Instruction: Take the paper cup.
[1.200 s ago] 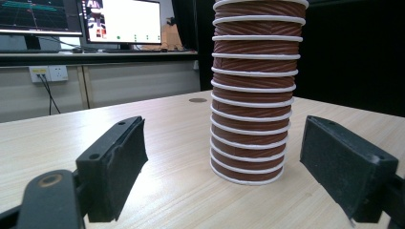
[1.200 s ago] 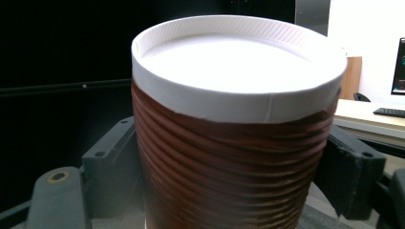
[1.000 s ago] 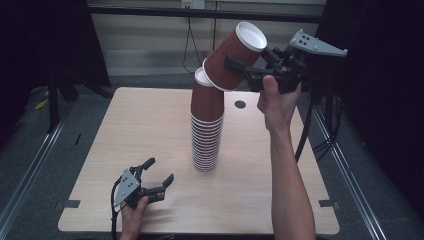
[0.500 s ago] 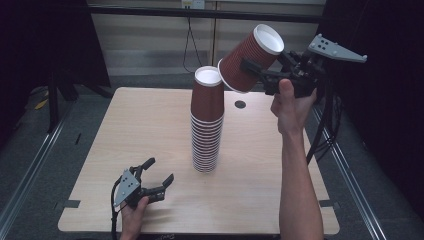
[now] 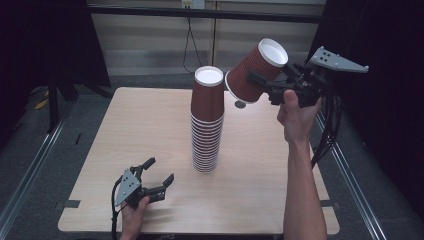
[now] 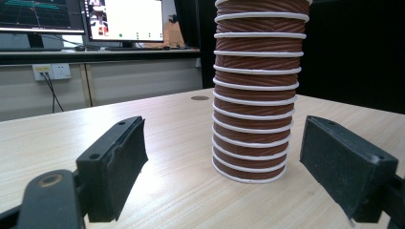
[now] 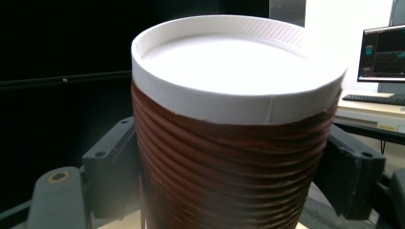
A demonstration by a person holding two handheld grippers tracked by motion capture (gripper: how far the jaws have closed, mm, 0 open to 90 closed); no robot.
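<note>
The worktop (image 5: pixel 125 130) is big, made of pale wood. In the middle of it stands a tall stack (image 5: pixel 206 120) of brown paper cups, upside down. Up in the air, to the right of the stack's top and apart from it, is one cup (image 5: pixel 255 71), tipped on its side. The right gripper (image 5: pixel 272 87) has its fingers pinching this cup. The left gripper (image 5: pixel 159 176) rests low on the worktop near the stack, fingers spread, holding nothing.
</note>
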